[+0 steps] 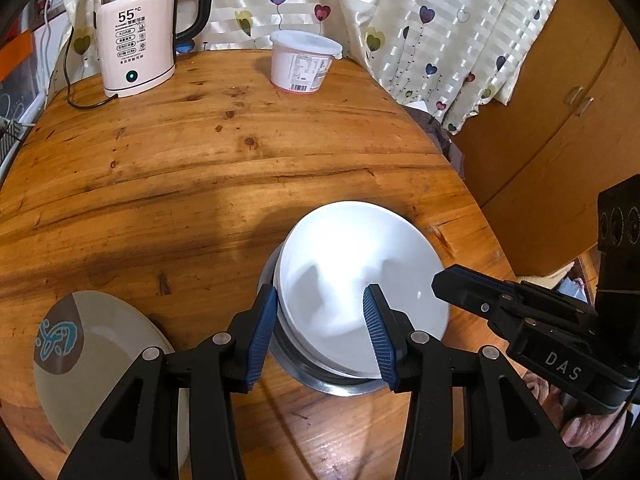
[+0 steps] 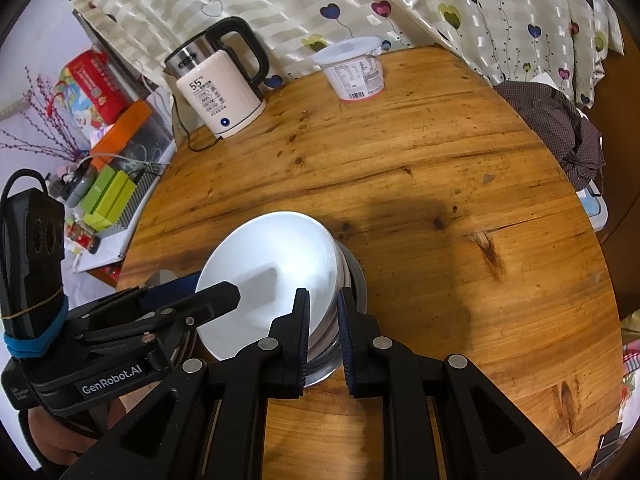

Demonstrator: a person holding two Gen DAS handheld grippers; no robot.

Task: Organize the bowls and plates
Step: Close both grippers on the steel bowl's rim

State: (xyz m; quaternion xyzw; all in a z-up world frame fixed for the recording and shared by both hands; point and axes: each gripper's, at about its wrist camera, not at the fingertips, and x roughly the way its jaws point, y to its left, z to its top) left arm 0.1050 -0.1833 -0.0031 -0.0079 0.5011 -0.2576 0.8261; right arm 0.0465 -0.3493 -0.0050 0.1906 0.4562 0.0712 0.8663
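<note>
Two hand-held grippers over a round wooden counter, both angled down at one stack of dishes. In the left wrist view, lower centre: a white bowl tilted, nested on other white bowls inside a steel bowl resting on the counter. Left hand-held gripper straddling the near left rim of that stack, blue pads spread apart, one outside the rim and one over the white interior; hard to tell whether either pad presses on the rim. Right hand-held gripper entering from the right edge of the same view, black tip at the white bowl's right rim. In the right wrist view, lower centre: right hand-held gripper nearly closed, pads pinching the edge of the white bowl, with the rims beneath it and the steel bowl showing in the narrow gap. Left hand-held gripper at lower left there, reaching onto the bowl's left rim. Lower left of the left wrist view: a beige plate with a brown and teal mark, lying flat just beside the stack, partly under the gripper body. Upper left: a pink kettle with black handle and cord. Upper centre: a white lidded tub, well apart from the dishes. Heart-print curtain behind.
</note>
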